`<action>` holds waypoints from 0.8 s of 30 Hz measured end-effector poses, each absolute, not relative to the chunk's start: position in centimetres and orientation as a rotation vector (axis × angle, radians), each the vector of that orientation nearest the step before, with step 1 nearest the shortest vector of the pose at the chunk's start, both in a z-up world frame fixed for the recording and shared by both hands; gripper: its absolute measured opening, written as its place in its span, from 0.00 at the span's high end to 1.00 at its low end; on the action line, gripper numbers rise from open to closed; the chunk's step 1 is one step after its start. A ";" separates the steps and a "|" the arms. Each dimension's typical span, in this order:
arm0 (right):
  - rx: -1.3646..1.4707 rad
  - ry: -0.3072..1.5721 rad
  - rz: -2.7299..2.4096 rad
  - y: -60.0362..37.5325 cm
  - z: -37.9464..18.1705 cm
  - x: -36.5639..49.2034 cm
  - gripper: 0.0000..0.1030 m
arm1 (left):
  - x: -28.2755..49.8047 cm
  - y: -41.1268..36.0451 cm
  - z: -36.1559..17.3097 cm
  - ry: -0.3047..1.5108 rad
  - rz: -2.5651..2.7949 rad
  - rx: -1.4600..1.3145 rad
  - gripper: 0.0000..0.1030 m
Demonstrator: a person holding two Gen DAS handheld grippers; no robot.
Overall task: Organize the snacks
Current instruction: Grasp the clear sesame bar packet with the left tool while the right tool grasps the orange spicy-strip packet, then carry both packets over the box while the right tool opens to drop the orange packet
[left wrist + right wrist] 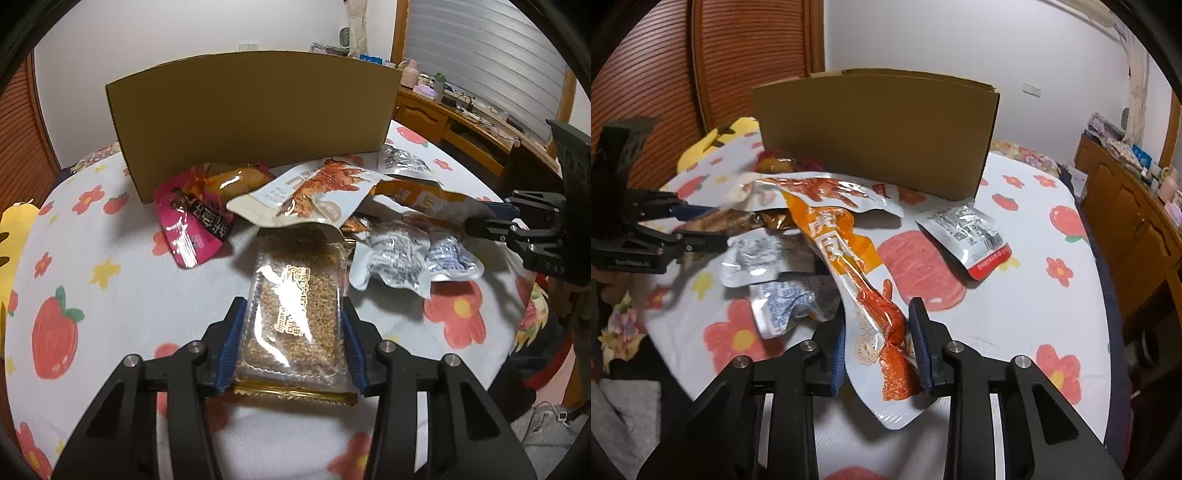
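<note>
A clear pack of sesame candy [295, 295] lies lengthwise on the flower-print bedcover [110, 295]. My left gripper [294, 304] has its blue pads pressed on the pack's two long sides. A long orange snack packet [864, 288] stretches from the snack pile toward the camera, and my right gripper [877, 317] is shut on its near end. Each gripper also shows in the other's view: the right gripper [480, 221] at the pile's right edge, the left gripper [698, 225] at its left. A brown cardboard box [251, 110] stands upright behind the pile.
Loose snacks lie before the box: a pink packet [188, 232], a white pouch [314, 192], crumpled silver packets [395, 258] and a white-and-red packet [967, 232]. A yellow cushion [14, 251] sits far left; a wooden desk [461, 125] stands beyond the bed's right edge.
</note>
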State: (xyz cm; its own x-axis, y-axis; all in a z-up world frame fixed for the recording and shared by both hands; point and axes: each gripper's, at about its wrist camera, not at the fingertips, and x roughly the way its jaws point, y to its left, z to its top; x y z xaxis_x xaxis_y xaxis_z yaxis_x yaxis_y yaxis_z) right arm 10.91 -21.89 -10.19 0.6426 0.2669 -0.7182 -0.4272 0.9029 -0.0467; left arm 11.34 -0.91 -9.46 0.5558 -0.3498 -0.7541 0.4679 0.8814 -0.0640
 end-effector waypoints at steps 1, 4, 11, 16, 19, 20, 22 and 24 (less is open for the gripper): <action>-0.226 0.777 0.397 -21.9 -10.1 10.8 0.75 | 11.2 -0.8 -9.4 0.853 -0.486 0.147 0.55; -0.231 0.773 0.395 -21.9 -10.0 10.5 0.77 | 10.5 0.0 -9.3 0.847 -0.487 0.122 0.55; -0.174 0.762 0.418 -22.6 -9.1 9.8 0.79 | 9.7 1.8 -8.9 0.825 -0.470 0.069 0.55; -0.152 0.748 0.423 -22.9 -8.5 9.6 0.79 | 9.6 2.5 -8.8 0.821 -0.455 0.056 0.55; -0.150 0.741 0.419 -22.9 -8.2 9.5 0.79 | 9.4 2.9 -8.6 0.811 -0.451 0.038 0.55; -0.148 0.738 0.418 -22.9 -8.1 9.5 0.79 | 9.3 3.0 -8.6 0.807 -0.449 0.031 0.55; -0.147 0.733 0.419 -22.9 -7.9 9.4 0.79 | 9.3 3.3 -8.3 0.798 -0.443 0.020 0.55; -0.146 0.729 0.421 -22.9 -7.7 9.2 0.79 | 9.2 3.6 -8.0 0.785 -0.436 0.013 0.55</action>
State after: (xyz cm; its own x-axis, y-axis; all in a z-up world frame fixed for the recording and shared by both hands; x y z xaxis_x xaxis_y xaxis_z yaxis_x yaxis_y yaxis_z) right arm 9.20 -22.89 -7.70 0.6666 0.3218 -0.6724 -0.4218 0.9065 0.0157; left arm 9.19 3.61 -7.98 0.6232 -0.3752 -0.6862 0.3848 0.9109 -0.1486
